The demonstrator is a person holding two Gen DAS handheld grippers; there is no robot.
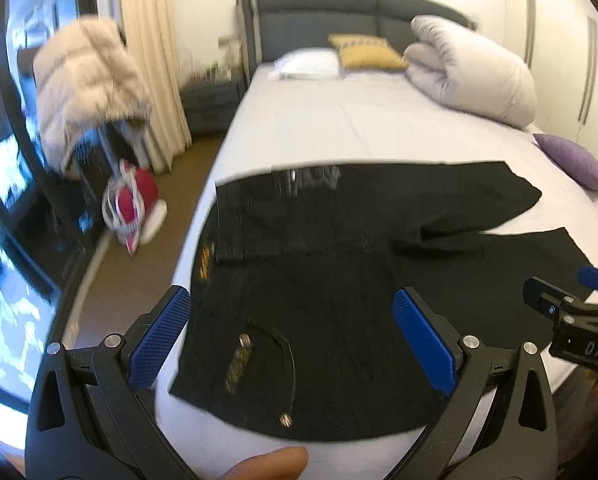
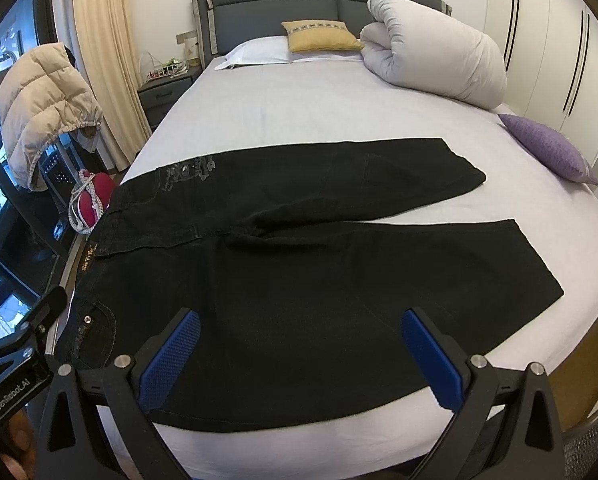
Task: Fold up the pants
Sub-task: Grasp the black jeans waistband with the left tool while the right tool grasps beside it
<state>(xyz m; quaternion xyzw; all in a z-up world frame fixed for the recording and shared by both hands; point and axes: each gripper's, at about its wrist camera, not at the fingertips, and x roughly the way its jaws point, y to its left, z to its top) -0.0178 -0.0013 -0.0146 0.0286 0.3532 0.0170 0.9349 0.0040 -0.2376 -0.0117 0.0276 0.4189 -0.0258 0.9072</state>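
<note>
Black jeans (image 2: 283,280) lie flat across the foot of the bed (image 2: 299,112), waistband to the left, both legs spread apart to the right. They also show in the left wrist view (image 1: 331,280). My left gripper (image 1: 291,340) is open and empty, held above the near waist and pocket area. My right gripper (image 2: 299,356) is open and empty, above the near leg's thigh. The right gripper shows at the right edge of the left wrist view (image 1: 571,312); the left gripper shows at the lower left of the right wrist view (image 2: 23,340).
A rolled white duvet (image 2: 435,52), a yellow cushion (image 2: 319,36), a white pillow (image 2: 259,52) and a purple cushion (image 2: 547,148) lie on the bed. To the left stand a nightstand (image 2: 163,92), a beige puffer jacket on a rack (image 2: 43,100) and a red bag (image 2: 95,196) on the floor.
</note>
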